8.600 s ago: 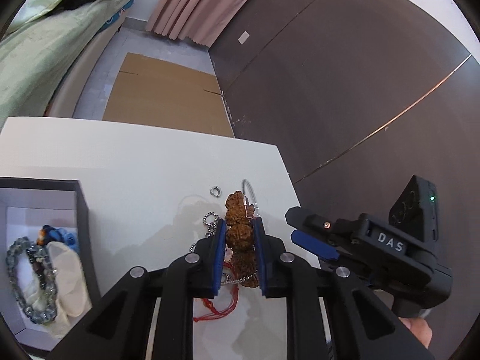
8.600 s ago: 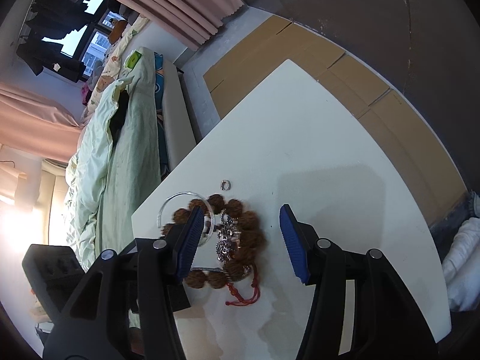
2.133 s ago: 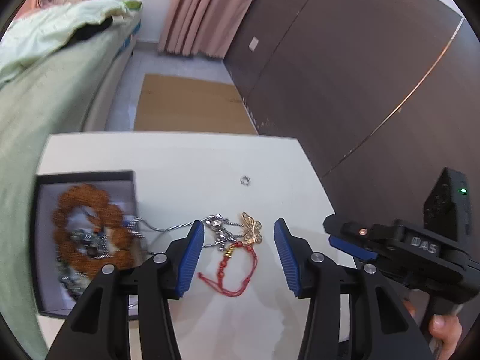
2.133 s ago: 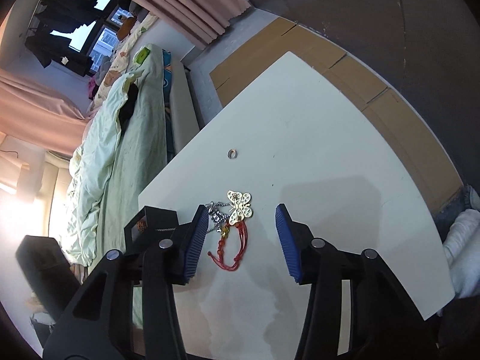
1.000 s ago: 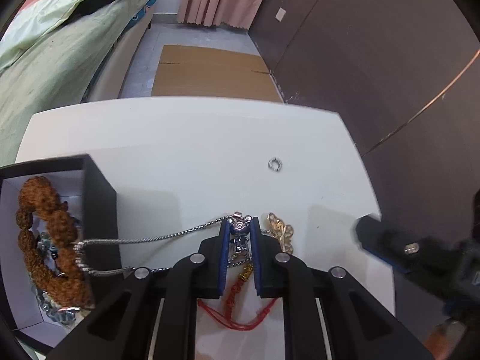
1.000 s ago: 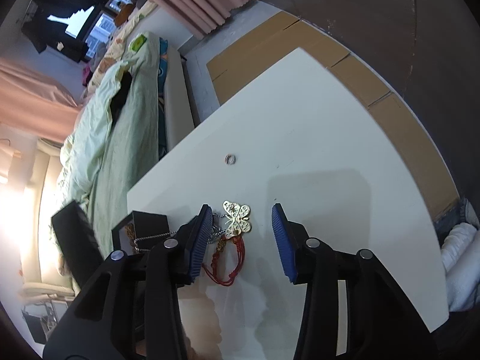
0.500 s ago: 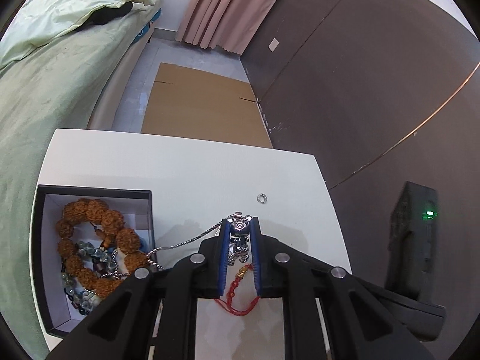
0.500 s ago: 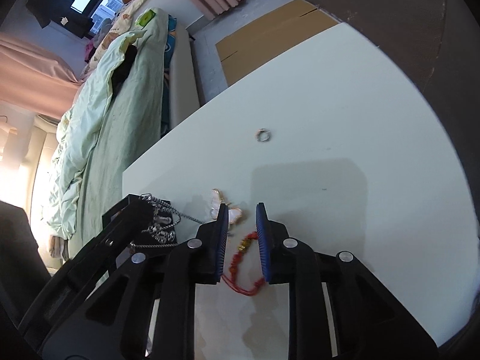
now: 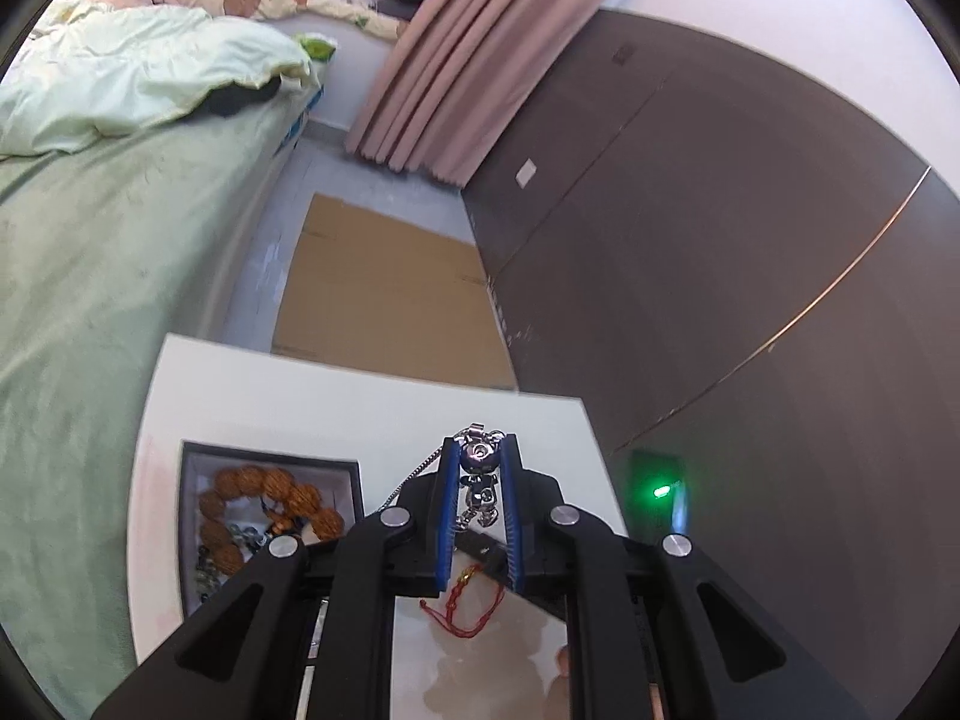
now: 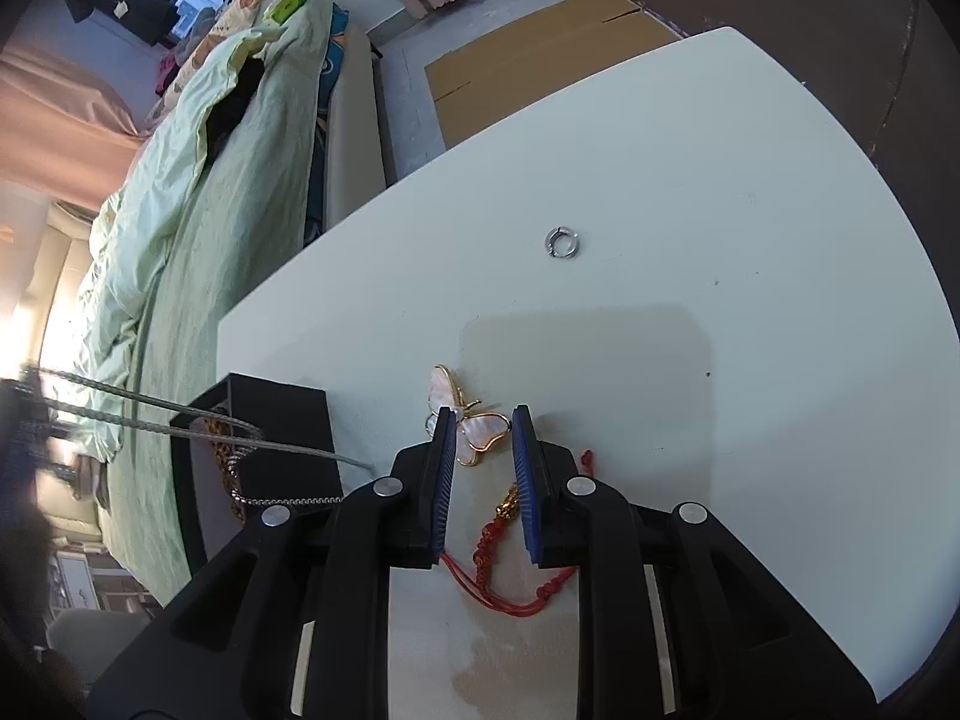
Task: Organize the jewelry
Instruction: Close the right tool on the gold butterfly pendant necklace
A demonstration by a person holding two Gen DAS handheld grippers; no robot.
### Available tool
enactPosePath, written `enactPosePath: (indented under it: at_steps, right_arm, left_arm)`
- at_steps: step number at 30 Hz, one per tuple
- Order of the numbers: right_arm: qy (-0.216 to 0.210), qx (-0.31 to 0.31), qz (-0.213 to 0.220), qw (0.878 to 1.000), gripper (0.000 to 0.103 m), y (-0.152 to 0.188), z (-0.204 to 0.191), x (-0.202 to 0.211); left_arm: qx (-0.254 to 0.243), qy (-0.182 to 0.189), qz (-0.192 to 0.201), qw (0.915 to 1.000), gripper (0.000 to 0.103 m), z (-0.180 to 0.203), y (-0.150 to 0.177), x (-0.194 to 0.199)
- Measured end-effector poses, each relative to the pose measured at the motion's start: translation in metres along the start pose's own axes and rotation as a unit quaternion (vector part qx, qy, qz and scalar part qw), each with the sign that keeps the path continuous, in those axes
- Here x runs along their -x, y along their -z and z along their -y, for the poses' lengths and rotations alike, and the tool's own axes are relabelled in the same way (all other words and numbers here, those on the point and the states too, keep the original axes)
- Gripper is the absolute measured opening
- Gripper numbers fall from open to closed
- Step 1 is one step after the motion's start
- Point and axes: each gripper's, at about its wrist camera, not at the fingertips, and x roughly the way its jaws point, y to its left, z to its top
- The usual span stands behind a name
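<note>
My left gripper [image 9: 479, 457] is shut on a silver bear pendant [image 9: 480, 480] and holds it high above the white table [image 9: 360, 414]; its chain [image 10: 180, 429] stretches toward the black box [image 9: 192, 516]. The box holds a brown bead bracelet [image 9: 264, 504] and other pieces. My right gripper [image 10: 483, 420] is shut on a butterfly brooch [image 10: 474, 429] at the table surface. A red cord bracelet [image 10: 498, 576] with a gold charm lies under it. A small silver ring [image 10: 562, 242] lies farther out.
A bed with green bedding [image 9: 90, 210] runs along the table's left side. Flat cardboard [image 9: 384, 294] lies on the floor beyond the table. A dark wall [image 9: 720, 240] stands to the right. The table's far edge [image 10: 600, 72] is close.
My left gripper has risen with the bear pendant, drawing the chain taut from the box. My right gripper has moved forward and closed on the butterfly brooch.
</note>
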Motion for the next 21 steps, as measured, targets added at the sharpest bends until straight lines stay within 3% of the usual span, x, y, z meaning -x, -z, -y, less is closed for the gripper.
enactPosePath:
  at_steps: [10, 12, 21]
  right_arm:
    - [-0.016, -0.011, 0.009, 1.000, 0.020, 0.001, 0.005, -0.004]
    - [-0.029, -0.018, 0.004, 0.999, 0.010, 0.002, 0.008, -0.005]
    - [-0.070, -0.013, 0.030, 0.997, 0.003, 0.005, 0.001, 0.019]
  left_arm:
    - [0.013, 0.006, 0.024, 0.9996, 0.011, -0.011, -0.006, 0.032]
    - [0.016, 0.007, 0.028, 0.9995, 0.011, -0.014, -0.007, 0.037]
    - [0.027, 0.007, 0.056, 0.9980, 0.011, -0.025, -0.014, 0.069]
